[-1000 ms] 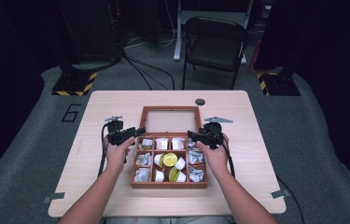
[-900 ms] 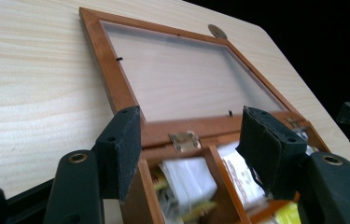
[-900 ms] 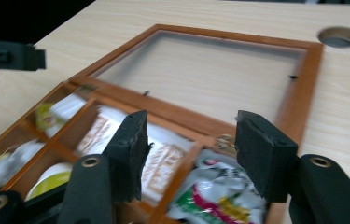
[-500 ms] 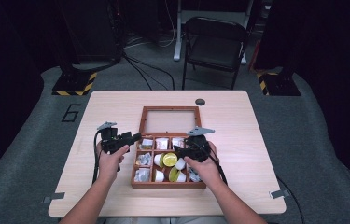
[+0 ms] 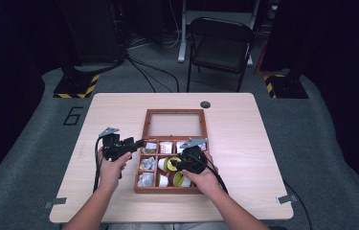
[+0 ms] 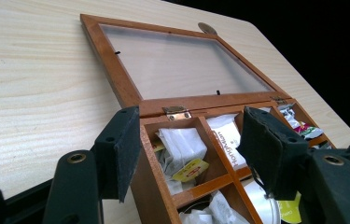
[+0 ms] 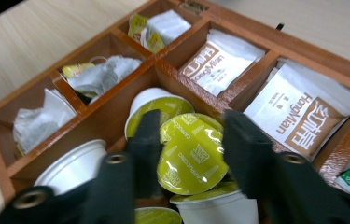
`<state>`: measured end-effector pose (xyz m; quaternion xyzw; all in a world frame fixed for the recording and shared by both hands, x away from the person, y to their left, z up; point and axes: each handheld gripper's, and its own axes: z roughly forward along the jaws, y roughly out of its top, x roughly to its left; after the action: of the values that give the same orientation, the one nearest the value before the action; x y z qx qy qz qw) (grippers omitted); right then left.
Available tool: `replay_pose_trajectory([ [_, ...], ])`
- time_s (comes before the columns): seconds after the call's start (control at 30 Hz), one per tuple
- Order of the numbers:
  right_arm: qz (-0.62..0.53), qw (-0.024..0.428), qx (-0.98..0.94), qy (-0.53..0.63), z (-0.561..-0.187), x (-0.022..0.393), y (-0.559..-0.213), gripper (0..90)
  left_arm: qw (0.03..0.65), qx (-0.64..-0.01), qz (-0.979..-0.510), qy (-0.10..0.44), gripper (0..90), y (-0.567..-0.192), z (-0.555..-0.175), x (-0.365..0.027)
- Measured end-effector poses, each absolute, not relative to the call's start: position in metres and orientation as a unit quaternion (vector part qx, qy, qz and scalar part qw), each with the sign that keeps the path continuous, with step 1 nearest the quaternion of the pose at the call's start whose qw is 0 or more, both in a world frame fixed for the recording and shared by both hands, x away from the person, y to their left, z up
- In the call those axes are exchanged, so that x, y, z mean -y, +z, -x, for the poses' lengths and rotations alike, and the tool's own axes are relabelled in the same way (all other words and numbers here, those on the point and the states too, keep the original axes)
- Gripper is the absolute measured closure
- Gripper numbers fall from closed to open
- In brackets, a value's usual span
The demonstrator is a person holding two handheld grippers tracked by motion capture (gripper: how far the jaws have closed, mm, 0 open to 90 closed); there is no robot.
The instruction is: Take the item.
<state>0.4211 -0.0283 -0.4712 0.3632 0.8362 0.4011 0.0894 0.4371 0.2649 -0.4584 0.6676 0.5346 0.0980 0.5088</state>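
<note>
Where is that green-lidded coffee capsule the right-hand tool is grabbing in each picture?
High view: the coffee capsule sits mid-box, at the right gripper tip.
Left gripper view: I can't pick it out for sure.
Right gripper view: bottom centre, between the black jaws, which have just closed on it.
Shared landmark: the wooden box and its dividers.

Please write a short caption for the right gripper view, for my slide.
Right tool shut on a green-lidded coffee capsule in the wooden box.
</note>
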Motion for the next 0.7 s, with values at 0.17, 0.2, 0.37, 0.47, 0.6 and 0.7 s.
replay_pose_trajectory([
  [0.17, -0.366, 0.089, -0.846, 0.378, -0.4252, 0.0249, -0.4779, 68.8, 0.511, -0.540, -0.661, 0.099, 38.4, -0.4573, -0.4350, -0.2671],
  [0.2, -0.366, 0.092, -0.847, 0.375, -0.4263, 0.0246, -0.4789, 69.0, 0.511, -0.540, -0.661, 0.101, 38.4, -0.4572, -0.4350, -0.2679],
  [0.37, -0.375, 0.078, -0.842, 0.380, -0.4300, 0.0260, -0.4800, 66.1, 0.511, -0.542, -0.660, 0.102, 38.4, -0.4565, -0.4336, -0.2699],
  [0.47, -0.376, 0.077, -0.839, 0.387, -0.4282, 0.0260, -0.4769, 54.5, 0.511, -0.541, -0.660, 0.108, 38.4, -0.4567, -0.4339, -0.2711],
  [0.6, -0.370, 0.084, -0.841, 0.385, -0.4229, 0.0231, -0.4731, 43.6, 0.510, -0.543, -0.659, 0.107, 38.4, -0.4562, -0.4331, -0.2718],
  [0.7, -0.373, 0.081, -0.845, 0.375, -0.4207, 0.0213, -0.4735, 36.4, 0.511, -0.544, -0.656, 0.108, 38.4, -0.4553, -0.4324, -0.2717],
])
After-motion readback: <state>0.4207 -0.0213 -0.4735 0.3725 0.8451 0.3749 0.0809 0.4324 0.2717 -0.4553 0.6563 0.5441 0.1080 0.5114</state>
